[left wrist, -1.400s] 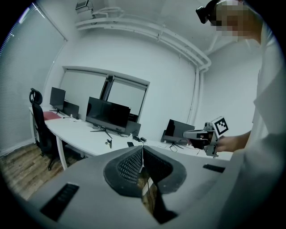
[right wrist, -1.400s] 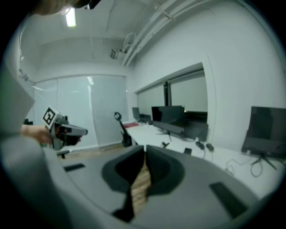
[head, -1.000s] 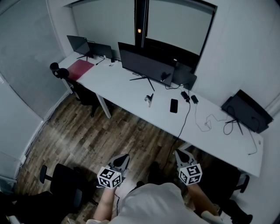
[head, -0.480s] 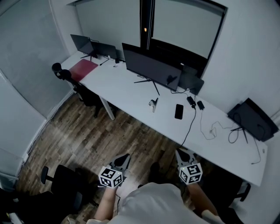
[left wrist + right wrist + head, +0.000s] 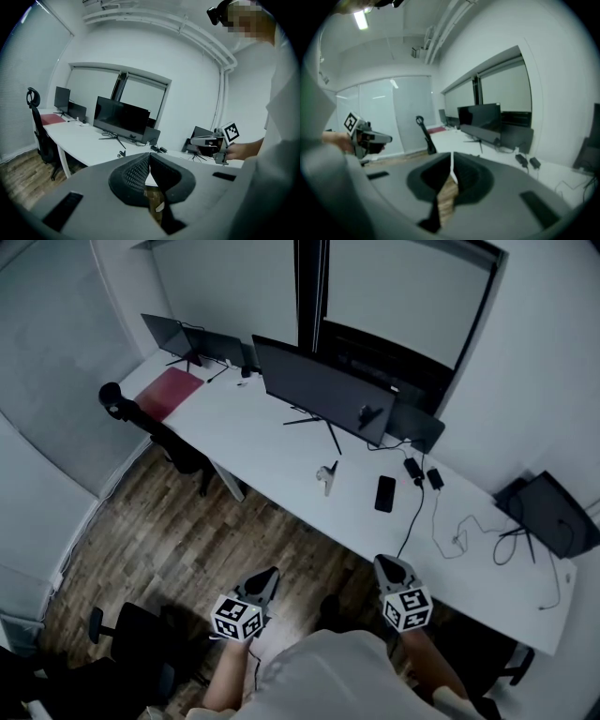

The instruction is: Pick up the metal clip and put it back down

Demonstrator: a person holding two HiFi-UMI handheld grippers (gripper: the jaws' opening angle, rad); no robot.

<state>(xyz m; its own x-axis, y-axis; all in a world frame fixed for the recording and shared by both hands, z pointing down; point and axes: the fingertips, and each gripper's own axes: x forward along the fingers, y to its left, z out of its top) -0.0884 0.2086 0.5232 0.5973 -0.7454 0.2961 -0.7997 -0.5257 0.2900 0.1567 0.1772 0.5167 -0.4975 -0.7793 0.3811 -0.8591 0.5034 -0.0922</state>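
Head view finds left tongs (image 5: 269,575) and right tongs (image 5: 383,563) pressed together, empty, well short of the metal clip (image 5: 325,474) on the surface (image 5: 246,420); spreading one before reaching seems wise.

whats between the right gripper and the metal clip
In the head view, only wooden floor and a bare strip of the white desk lie between the right gripper and the metal clip; the phone sits aside.

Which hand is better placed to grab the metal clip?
Left, narrowly: both tools are shut and similarly distant, but the metal clip sits almost straight ahead of the left tool; the phone lies nearer the right tool.
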